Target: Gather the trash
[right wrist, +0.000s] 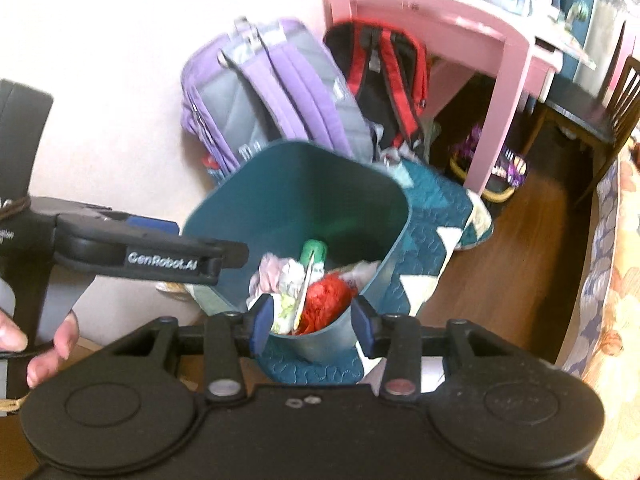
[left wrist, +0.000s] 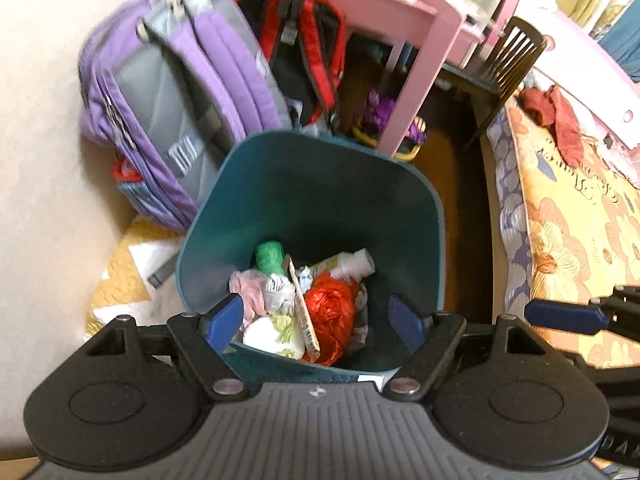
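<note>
A teal trash bin stands on the floor and holds several pieces of trash: a red crumpled bag, a green bottle, a white tube, pale wrappers and a flat stick. My left gripper is open and empty just above the bin's near rim. My right gripper is open and empty over the same bin, above the red bag. The left gripper's arm shows at the left of the right wrist view.
A purple backpack and a red-and-black backpack lean against the wall behind the bin. A pink table and a dark chair stand further back. A flowered bedspread lies right. A quilted teal mat lies under the bin.
</note>
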A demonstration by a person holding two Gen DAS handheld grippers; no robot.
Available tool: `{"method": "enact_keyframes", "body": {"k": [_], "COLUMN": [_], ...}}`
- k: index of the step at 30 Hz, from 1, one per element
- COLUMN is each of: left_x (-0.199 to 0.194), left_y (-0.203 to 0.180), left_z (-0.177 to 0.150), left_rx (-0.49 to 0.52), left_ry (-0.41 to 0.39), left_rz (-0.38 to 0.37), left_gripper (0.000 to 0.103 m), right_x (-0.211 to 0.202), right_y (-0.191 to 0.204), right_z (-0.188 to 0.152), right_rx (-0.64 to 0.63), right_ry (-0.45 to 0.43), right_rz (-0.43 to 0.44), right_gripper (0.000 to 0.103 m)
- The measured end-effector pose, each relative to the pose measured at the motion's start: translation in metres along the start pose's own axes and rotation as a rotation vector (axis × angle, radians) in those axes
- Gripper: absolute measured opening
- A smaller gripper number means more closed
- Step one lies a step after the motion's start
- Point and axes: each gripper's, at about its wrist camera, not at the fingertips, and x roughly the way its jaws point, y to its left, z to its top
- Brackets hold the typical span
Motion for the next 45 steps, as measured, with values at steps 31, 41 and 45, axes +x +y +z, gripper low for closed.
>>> {"method": "enact_keyframes", "body": {"k": [31,41,45], "left_x": [-0.209,-0.233,-0.234], "left_y": [-0.087,-0.059,-0.048], "left_z": [-0.101,-0.093,-0.09], "left_rx": [0.059,0.112,0.124], "left_ry": [-0.362,-0.422,-0.416], "left_rz": [-0.064,-0.106,-0.112], "left_gripper": [0.1,0.1,0.1], "right_x": [-0.217,-0.223,-0.222], "right_y": [-0.001,0.022,0.036], "right_z": [-0.102,-0.11,-0.111], "right_rx": [0.11,0.249,0.263], "right_ry": [-0.431,-0.487,-0.5], "right_rz": [-0.004,-0.067,-0.11], "right_gripper": [0.103,0.103,0.103]}}
